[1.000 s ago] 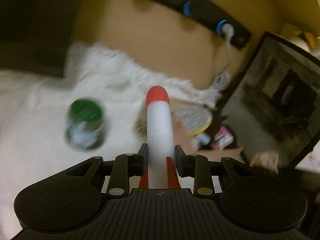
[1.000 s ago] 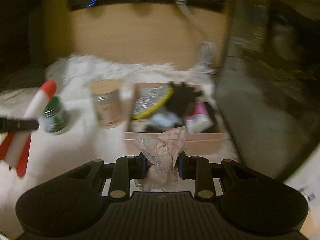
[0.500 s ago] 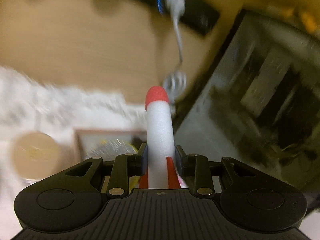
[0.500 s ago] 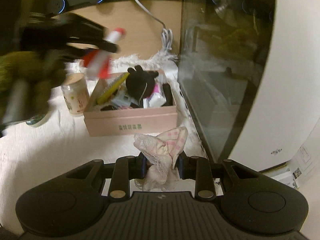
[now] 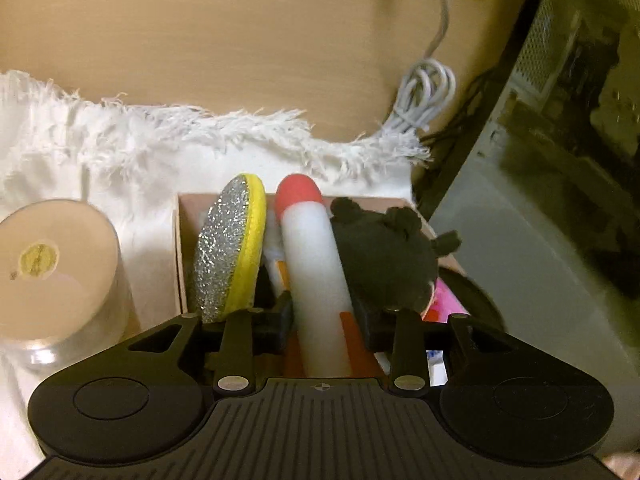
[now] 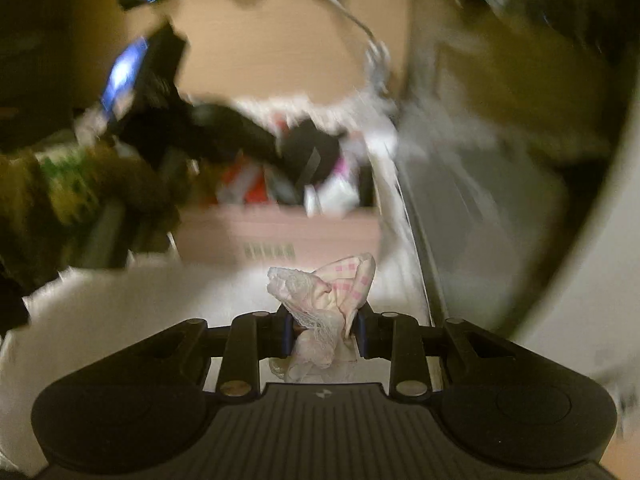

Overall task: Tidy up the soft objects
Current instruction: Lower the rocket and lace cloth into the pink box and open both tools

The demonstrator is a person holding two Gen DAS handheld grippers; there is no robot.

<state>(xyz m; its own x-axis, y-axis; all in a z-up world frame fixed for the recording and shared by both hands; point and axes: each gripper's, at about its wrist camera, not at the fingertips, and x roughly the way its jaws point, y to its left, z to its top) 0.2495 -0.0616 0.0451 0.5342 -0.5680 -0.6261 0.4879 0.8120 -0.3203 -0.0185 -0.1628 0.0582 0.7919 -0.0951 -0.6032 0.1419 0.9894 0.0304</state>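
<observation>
The left tongs (image 5: 322, 312), whose jaws have just been opening, are standing loosely around the foam rocket (image 5: 316, 272), hanging over the pink box (image 5: 181, 248) between the glitter pad (image 5: 230, 248) at 9 o'clock and the black plush (image 5: 384, 256) at 3 o'clock; released crooked, it is likely tipping out. The right tongs (image 6: 322, 332) are pinching a lacy pink cloth (image 6: 324, 300) short of the box. Blur is smearing that view, and the box floor is staying hidden.

Pink box (image 6: 276, 232) contents and person's sleeve (image 6: 60, 184) motion-blurred in right wrist view
</observation>
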